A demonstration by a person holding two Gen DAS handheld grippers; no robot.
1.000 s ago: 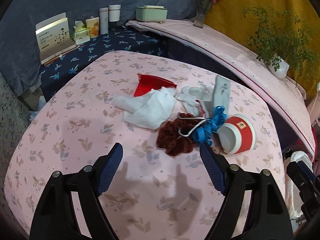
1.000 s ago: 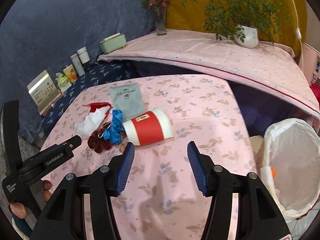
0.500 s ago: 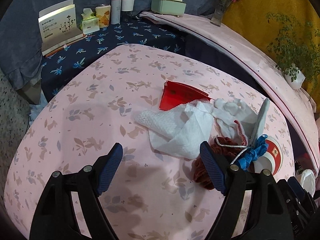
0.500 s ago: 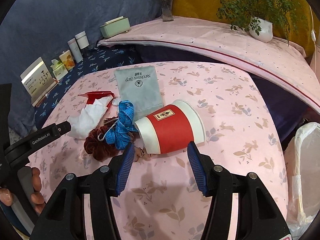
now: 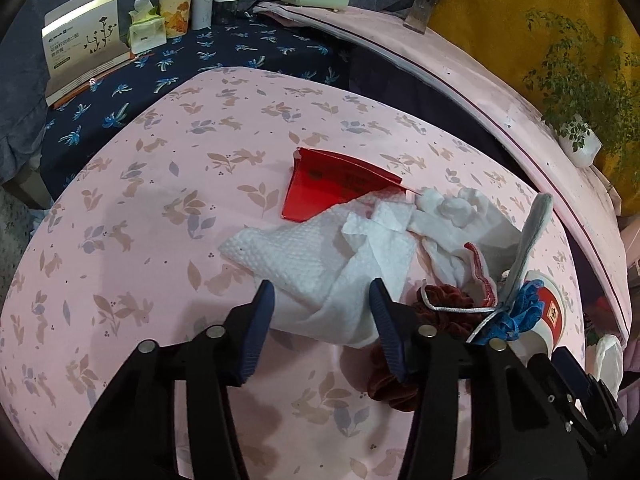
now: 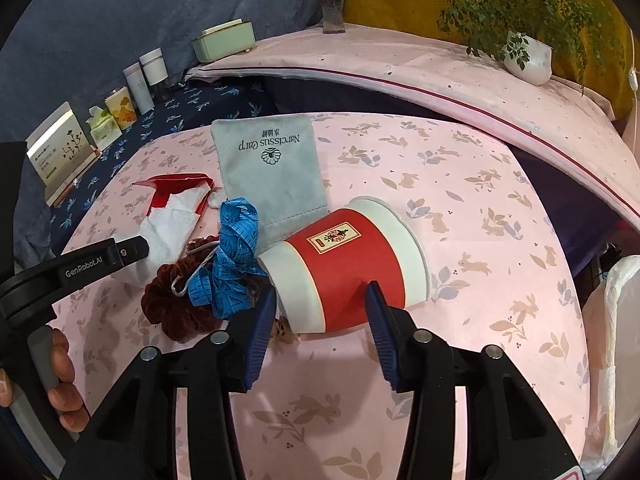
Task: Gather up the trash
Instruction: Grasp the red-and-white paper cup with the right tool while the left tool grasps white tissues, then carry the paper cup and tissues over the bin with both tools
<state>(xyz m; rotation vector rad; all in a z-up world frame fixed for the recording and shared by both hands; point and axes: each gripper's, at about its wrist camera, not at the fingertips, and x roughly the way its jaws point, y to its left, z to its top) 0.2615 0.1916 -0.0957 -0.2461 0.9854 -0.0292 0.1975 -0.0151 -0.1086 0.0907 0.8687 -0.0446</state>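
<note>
The likeliest slip here is a tangled pick-up: the white paper towel (image 5: 324, 264) lies crumpled against a dark red scrunchie (image 5: 436, 312) and a blue measuring tape (image 6: 232, 252), with a thin cord looped through that cluster, so a careless close on the towel could drag non-trash items along with it. A second risk sits on the right side, where the red-and-white paper cup (image 6: 348, 268) lies on its side on the pink tablecloth (image 6: 480, 208); being round, it looks likely to roll or squirt out if the fingers close off-centre, and it may crush if squeezed hard. The grey cloth pouch (image 6: 272, 176) just beyond the cup touches its far side and could be nudged. The left gripper (image 5: 320, 312) stands wide open, its blue-padded fingers straddling the near edge of the towel, with the towel's corner between them but nothing clamped. The right gripper (image 6: 320, 312) is likewise wide open, one finger at each side of the cup's near face, appearing to touch or nearly touch it without having hold of it. A flattened red paper piece (image 5: 332, 184) lies under the towel's far end, near the middle of the table. A white bin bag (image 6: 616, 340) shows at the far right edge of the right wrist view, off the table, presumably where the trash belongs.
</note>
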